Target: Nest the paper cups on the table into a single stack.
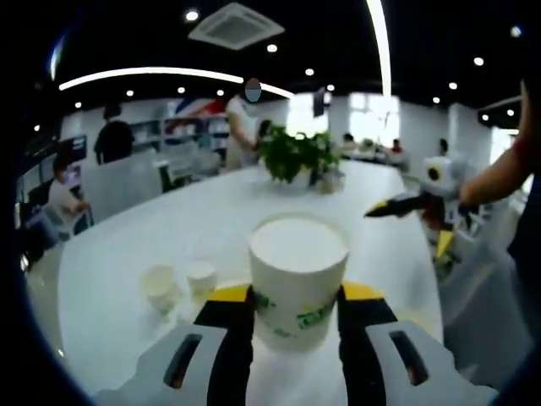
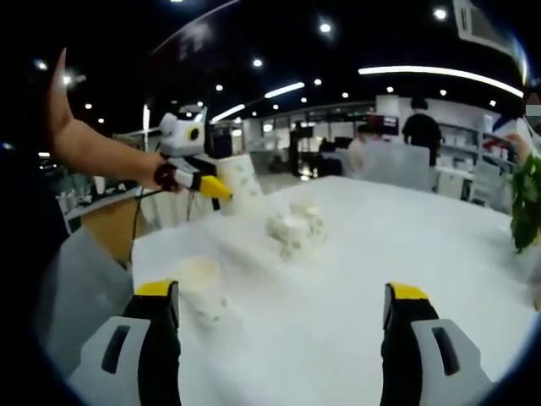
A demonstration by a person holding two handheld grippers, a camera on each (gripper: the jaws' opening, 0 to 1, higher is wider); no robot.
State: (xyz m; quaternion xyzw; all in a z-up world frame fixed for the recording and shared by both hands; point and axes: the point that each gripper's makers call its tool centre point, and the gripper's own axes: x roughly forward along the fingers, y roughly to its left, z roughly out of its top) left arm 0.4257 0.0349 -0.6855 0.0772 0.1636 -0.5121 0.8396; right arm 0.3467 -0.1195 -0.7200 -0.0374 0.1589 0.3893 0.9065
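My left gripper (image 1: 296,298) is shut on a white paper cup with green print (image 1: 297,275), held upright just above the white table (image 1: 118,228). Two small paper cups (image 1: 161,288) (image 1: 201,276) stand on the table to its left. In the right gripper view the left gripper (image 2: 207,188) holds that cup (image 2: 243,184) at the far left, with a cluster of small cups (image 2: 294,227) beyond. My right gripper (image 2: 283,298) is wide open above the table with nothing between its fingers. A single paper cup (image 2: 201,289) stands just inside its left finger (image 2: 157,309).
A potted green plant (image 1: 296,156) stands at the far end of the table. People sit and stand around desks in the background. The person's arm (image 2: 93,148) reaches in from the left. The right gripper (image 1: 397,205) hangs over the table's right edge.
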